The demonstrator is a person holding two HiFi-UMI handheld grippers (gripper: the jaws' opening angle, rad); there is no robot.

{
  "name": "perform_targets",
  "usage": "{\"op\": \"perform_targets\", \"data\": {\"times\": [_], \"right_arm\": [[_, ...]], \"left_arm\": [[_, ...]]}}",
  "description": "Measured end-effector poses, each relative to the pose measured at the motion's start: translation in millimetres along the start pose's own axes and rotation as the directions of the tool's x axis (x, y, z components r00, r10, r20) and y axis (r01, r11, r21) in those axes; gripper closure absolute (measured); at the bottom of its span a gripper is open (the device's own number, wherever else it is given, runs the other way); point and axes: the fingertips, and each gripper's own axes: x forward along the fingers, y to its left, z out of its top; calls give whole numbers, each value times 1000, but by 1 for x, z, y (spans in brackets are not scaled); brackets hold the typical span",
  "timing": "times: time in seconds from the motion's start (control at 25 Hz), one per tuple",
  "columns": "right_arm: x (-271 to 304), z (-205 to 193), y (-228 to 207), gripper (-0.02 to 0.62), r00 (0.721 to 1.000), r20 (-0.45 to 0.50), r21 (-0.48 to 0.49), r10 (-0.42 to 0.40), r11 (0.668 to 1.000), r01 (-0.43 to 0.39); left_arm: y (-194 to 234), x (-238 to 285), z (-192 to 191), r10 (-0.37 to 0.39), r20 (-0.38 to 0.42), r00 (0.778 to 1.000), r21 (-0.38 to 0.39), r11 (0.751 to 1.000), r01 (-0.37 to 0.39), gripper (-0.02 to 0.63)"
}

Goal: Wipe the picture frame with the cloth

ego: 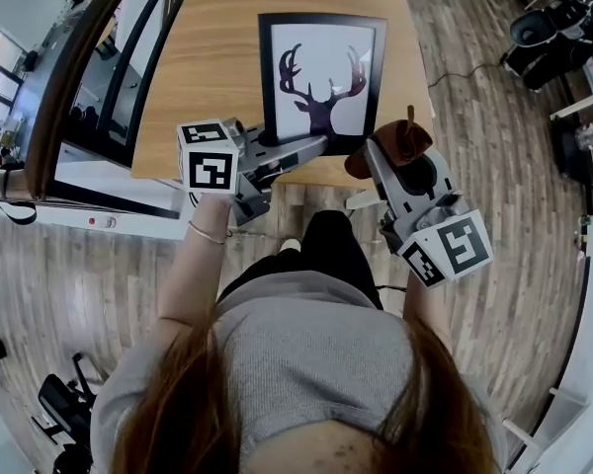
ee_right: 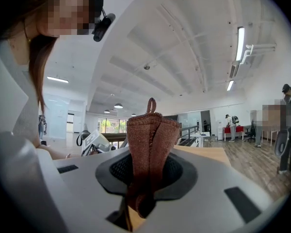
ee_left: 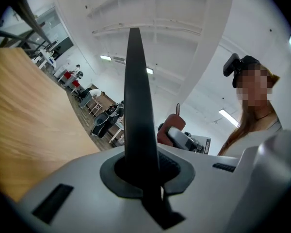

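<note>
The wooden table (ego: pixel 208 57) is the biggest thing here, standing on a plank floor (ego: pixel 494 166), with the person in a grey top (ego: pixel 306 354) right against its near edge. The picture frame (ego: pixel 321 72), black-rimmed with a dark antlered deer head on white, sits over the table's near edge, close to the near right corner. Whether it rests flat on the wood or is lifted a little, I cannot tell from here.

The left gripper (ego: pixel 311 146) reaches in from the left and is clamped on the frame's bottom rim. In the left gripper view the thin black rim stands straight up between the two jaws, which are closed tight against it.

The right gripper (ego: pixel 383 156) comes in from the near right, just beside the frame's lower right corner. Its jaws are pinched on the cloth (ego: pixel 403 138), a brown knitted piece bunched into folds with a small hanging loop at its top. The cloth is up against the frame's right rim at that corner.

A thin bracelet (ego: pixel 206 233) circles the person's left wrist
</note>
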Motion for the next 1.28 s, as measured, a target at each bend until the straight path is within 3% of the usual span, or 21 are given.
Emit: {"op": "perform_targets", "data": {"times": [0.16, 0.32, 0.6, 0.96, 1.2, 1.28], "right_arm": [[14, 3, -13, 499, 1000, -2, 13, -1, 1000, 1], [20, -12, -12, 499, 1000, -22, 28, -11, 1000, 12], [19, -52, -1, 499, 997, -64, 77, -43, 996, 48], [29, -60, -8, 499, 995, -87, 97, -46, 994, 54], [35, -65, -11, 499, 994, -100, 105, -45, 993, 55], [37, -65, -12, 499, 994, -103, 106, -41, 993, 52]], "left_arm": [[29, 3, -19, 13, -27, 1000, -122, 992, -16, 561], [49, -10, -57, 21, -48, 999, -252, 967, -32, 561], [84, -40, -148, 48, -80, 996, -485, 871, -81, 561], [116, -48, -196, 70, -123, 990, -592, 796, -130, 561], [119, -45, -204, 20, -64, 998, -683, 728, -59, 561], [122, -46, -207, 20, -65, 998, -690, 722, -60, 560]]}}
